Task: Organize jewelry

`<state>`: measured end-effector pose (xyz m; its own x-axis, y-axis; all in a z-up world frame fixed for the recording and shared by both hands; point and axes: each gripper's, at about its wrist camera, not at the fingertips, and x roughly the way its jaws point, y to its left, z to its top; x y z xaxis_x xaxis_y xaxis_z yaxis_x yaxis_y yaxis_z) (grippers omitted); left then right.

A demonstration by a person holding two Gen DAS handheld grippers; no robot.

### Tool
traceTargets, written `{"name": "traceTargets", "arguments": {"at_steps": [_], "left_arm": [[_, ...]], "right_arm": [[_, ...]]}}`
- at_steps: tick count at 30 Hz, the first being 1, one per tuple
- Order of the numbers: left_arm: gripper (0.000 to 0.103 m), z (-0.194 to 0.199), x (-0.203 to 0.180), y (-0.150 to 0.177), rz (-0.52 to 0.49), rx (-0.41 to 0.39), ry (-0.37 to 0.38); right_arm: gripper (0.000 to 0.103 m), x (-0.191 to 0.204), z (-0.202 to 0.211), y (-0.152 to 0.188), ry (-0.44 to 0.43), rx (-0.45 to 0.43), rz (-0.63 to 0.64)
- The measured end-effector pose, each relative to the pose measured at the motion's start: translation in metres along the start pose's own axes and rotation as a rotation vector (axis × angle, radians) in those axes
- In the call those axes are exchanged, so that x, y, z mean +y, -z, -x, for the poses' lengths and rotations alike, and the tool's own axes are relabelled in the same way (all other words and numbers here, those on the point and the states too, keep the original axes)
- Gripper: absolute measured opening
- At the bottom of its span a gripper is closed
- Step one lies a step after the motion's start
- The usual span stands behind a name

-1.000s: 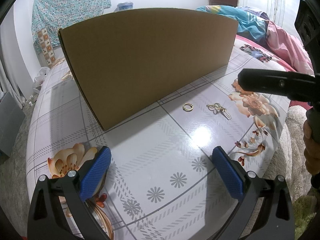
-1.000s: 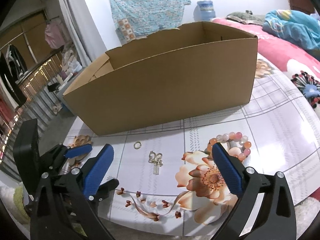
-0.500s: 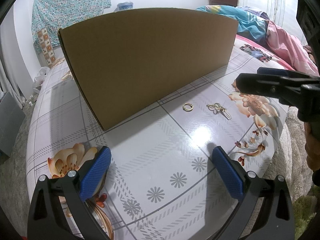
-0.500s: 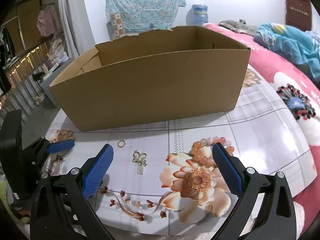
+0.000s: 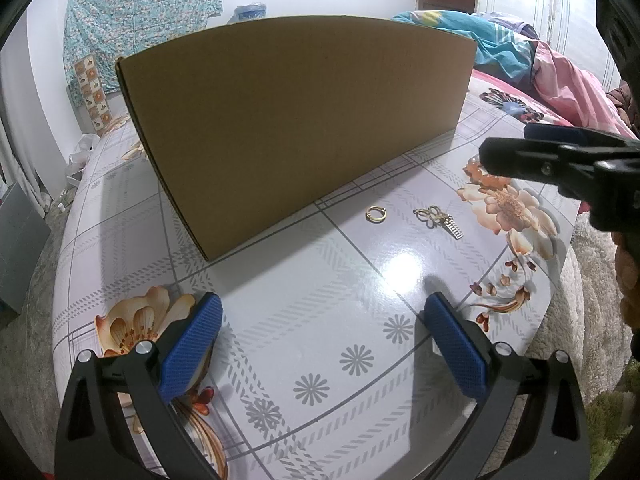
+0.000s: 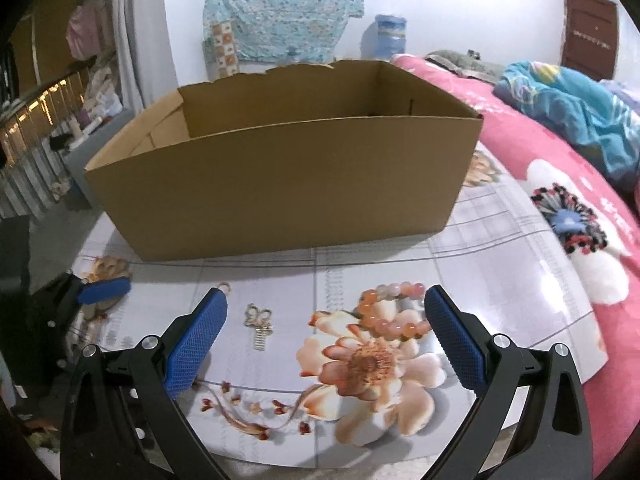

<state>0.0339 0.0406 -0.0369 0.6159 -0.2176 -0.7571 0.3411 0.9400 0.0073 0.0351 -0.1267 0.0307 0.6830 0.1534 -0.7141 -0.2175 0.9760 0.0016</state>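
A small gold ring point(image 5: 375, 213) and a gold butterfly charm point(image 5: 438, 220) lie on the flowered table in front of a brown cardboard box point(image 5: 296, 128). In the right wrist view the box point(image 6: 280, 184) is open-topped. The charm point(image 6: 259, 322) and a pink bead bracelet point(image 6: 390, 308) lie between my right gripper's point(image 6: 326, 336) open jaws, low over the table. The ring point(image 6: 225, 287) peeks out just past its left fingertip. My left gripper point(image 5: 322, 340) stands open and holds nothing, well short of the jewelry.
The glossy table point(image 5: 280, 360) drops off close on the right, beside a rug point(image 5: 592, 300). A bed with a pink flowered cover point(image 6: 560, 184) and blankets lies to the right. One pad point(image 6: 105, 291) of the left gripper shows at the table's left edge.
My right gripper has come down and forward over the bracelet and charm, which now sit between its fingers. The left gripper has stayed put.
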Motion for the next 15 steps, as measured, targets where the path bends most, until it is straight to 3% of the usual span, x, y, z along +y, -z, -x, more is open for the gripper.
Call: {"name": "traceTargets", "arguments": {"at_steps": [5, 11, 15], "left_arm": [[0.099, 0.0, 0.0, 0.0, 0.0, 0.001, 0.0], [0.099, -0.001, 0.0, 0.0, -0.003, 0.006, 0.002], [0.099, -0.002, 0.0, 0.0, -0.011, 0.009, 0.008]], "right_arm": [[0.095, 0.0, 0.005, 0.001, -0.01, -0.022, 0.025], [0.095, -0.012, 0.011, 0.004, -0.13, -0.059, -0.026], [0.095, -0.024, 0.016, 0.007, -0.164, -0.072, -0.087]]}}
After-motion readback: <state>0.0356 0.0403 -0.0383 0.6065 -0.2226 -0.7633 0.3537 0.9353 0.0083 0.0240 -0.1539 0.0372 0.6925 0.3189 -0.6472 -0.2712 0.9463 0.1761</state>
